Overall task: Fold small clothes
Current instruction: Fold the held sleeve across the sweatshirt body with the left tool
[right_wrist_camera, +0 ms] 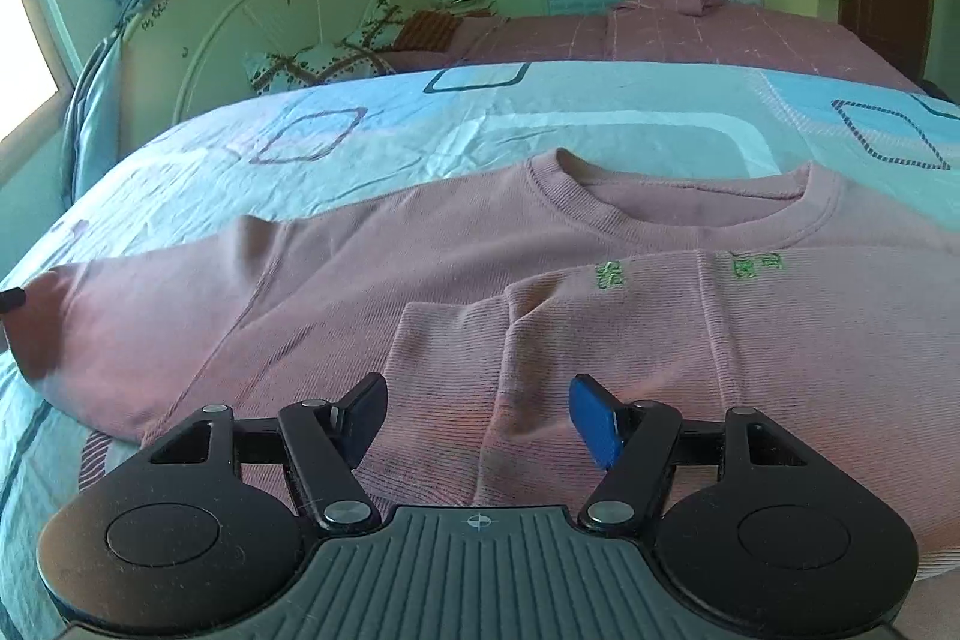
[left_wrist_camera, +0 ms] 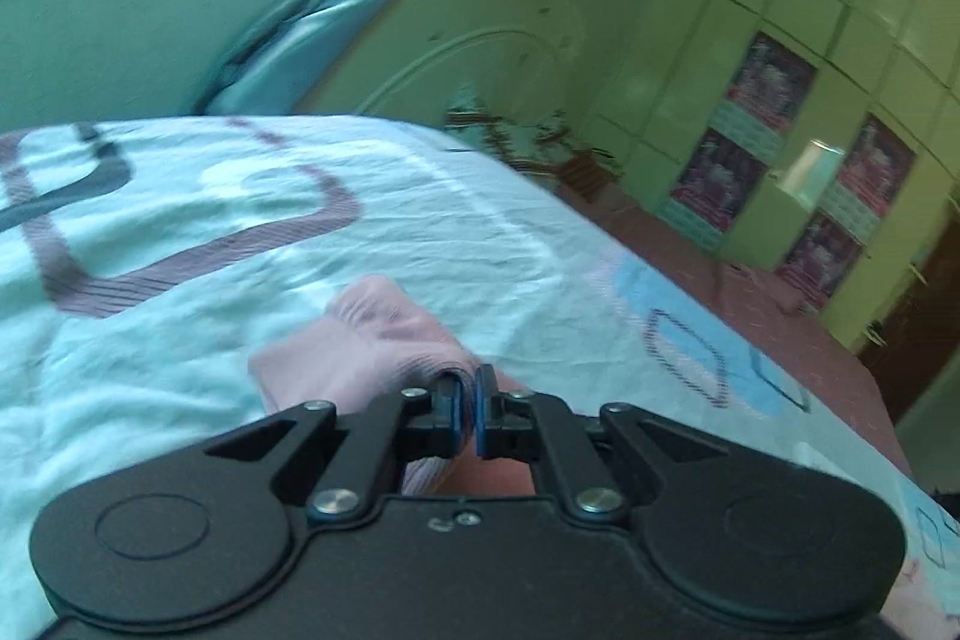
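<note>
Pink ribbed knit, a small sweater (right_wrist_camera: 420,280) lies face up on a pale blue patterned bedsheet (right_wrist_camera: 420,124), neckline away from the camera, green embroidery on the chest, one sleeve folded across the body. The right gripper (right_wrist_camera: 477,415) hovers over the folded sleeve, jaws spread wide and empty. The left gripper (left_wrist_camera: 467,400) pinches a bunched fold of the pink cloth.

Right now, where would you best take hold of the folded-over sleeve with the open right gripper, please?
Grip the sleeve's ribbed cuff, coming from the near hem side: it lies flat atop the pink sweater, directly ahead of the right gripper, jaws apart.
</note>
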A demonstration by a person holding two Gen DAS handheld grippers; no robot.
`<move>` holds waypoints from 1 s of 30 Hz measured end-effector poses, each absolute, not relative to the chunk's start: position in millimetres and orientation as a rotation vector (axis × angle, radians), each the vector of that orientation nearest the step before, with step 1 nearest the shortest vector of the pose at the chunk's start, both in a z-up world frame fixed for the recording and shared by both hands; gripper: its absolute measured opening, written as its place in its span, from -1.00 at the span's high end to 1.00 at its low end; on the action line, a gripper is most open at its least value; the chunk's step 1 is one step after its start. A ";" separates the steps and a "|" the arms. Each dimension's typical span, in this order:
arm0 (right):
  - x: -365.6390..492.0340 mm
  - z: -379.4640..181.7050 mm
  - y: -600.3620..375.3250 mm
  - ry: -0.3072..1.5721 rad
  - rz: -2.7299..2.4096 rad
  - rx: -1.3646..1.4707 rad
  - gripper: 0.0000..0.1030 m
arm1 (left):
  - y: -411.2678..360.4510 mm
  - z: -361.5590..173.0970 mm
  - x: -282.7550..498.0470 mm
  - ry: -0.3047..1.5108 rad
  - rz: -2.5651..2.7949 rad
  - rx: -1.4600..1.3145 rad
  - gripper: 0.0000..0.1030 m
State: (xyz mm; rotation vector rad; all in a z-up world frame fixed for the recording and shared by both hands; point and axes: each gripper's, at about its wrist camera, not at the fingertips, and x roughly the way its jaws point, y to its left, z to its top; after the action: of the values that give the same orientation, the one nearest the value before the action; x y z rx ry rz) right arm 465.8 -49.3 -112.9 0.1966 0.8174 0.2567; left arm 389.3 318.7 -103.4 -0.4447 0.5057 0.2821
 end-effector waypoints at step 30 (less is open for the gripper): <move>404.9 -82.5 -109.6 0.762 0.321 0.216 -0.30 | 82.4 -121.6 364.1 0.712 -0.176 -0.013 -0.42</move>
State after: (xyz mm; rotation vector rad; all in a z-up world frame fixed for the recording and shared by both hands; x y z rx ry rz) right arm 404.9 -109.6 -82.5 0.2165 0.7619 0.3214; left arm 364.1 82.4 -121.6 -0.0128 0.7118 -0.1755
